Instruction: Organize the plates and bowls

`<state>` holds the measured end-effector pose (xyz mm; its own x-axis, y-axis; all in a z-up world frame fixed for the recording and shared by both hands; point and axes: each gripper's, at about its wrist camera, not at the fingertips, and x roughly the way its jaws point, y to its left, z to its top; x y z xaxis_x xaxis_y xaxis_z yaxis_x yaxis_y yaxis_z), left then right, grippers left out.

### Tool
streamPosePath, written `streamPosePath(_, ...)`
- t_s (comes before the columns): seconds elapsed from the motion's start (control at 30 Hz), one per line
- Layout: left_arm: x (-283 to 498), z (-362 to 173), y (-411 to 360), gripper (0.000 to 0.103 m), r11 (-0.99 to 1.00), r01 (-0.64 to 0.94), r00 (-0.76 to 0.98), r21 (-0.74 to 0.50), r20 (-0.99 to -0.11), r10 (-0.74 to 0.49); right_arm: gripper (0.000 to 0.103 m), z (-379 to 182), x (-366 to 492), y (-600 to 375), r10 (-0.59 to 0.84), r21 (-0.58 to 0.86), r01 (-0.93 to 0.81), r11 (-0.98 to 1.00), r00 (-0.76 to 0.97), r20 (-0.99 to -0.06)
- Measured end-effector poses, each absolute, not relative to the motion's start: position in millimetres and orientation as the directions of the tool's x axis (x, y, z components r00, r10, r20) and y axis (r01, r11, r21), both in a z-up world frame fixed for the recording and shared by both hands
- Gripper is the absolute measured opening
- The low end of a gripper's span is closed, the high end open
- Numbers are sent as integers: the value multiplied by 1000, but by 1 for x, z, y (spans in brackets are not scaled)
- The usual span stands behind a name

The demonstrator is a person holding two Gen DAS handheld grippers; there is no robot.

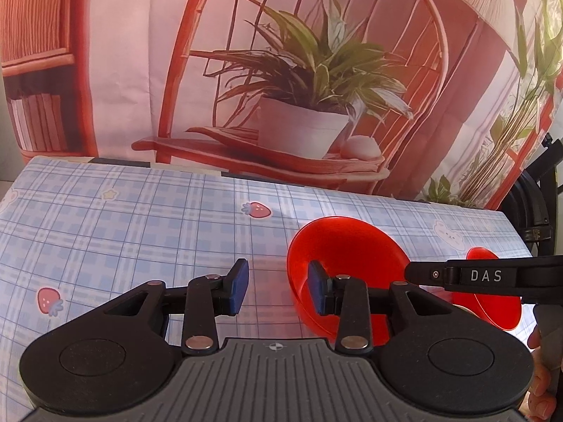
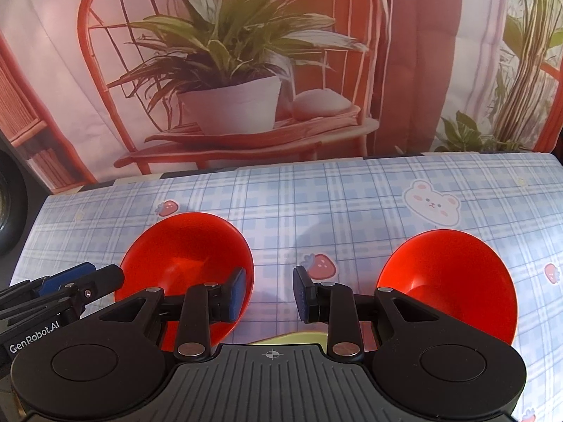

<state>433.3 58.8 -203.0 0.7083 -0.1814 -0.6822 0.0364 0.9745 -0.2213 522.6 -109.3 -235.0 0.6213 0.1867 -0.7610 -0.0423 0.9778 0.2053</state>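
- On the table, under a blue checked cloth (image 2: 352,190) with strawberries and bears, two red bowls sit well apart: the left bowl (image 2: 190,246) and the right bowl (image 2: 454,274).
- Taking the left bowl as landmark: the left gripper (image 1: 278,290) hangs beside it, jaws apart and holding nothing, with one blue pad (image 1: 318,292) in front of its near wall. Whether the pad touches the bowl I cannot tell.
- The right gripper (image 2: 269,293) hovers just to the right of this bowl, over bare cloth between the two bowls, its jaws also apart and empty.
- Near the bottom of the right wrist view, a pale yellow-green edge (image 2: 292,337) peeks out under the gripper. It may be a plate, but too little shows to say.
- The bowls look like thin plastic, so I judge them light, stiff and not fragile, but smooth and somewhat slippery.
- The wall flares outward, so the best hold is probably a pinch across the rim, one pad inside and one outside.
- The cloth seems soft and a little wrinkled, so a pushed bowl may drag it.
- Behind the table hangs a printed backdrop (image 1: 281,70) showing a chair and a potted plant.
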Motion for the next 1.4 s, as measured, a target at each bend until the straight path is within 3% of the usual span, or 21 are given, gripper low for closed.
streamPosePath(0.23, 431, -213, 62, 36, 955, 30, 705, -295, -671, -229, 26, -244, 525, -105, 209, 230, -42, 972, 600, -772)
streamPosePath(0.33, 431, -216, 62, 23, 952, 41, 696, -302, -675, -244, 25, -245, 526, -101, 195, 210, -45, 977, 591, -782)
streamPosePath(0.53, 428, -217, 61, 11, 946, 68, 700, -318, -660, -272, 15, -246, 524, -97, 206, 210, -62, 976, 593, -778)
streamPosePath(0.63, 426, -217, 60, 11, 947, 69, 703, -313, -658, -269, 8, -245, 522, -94, 212, 213, -69, 975, 595, -775)
streamPosePath(0.9, 413, -213, 64, 11, 948, 63, 712, -312, -651, -262, 7, -240, 511, -89, 219, 213, -82, 974, 601, -768)
streamPosePath(1.4, 366, -158, 67, 11, 962, 70, 760, -262, -611, -222, 7, -188, 461, -91, 291, 271, -137, 953, 661, -692)
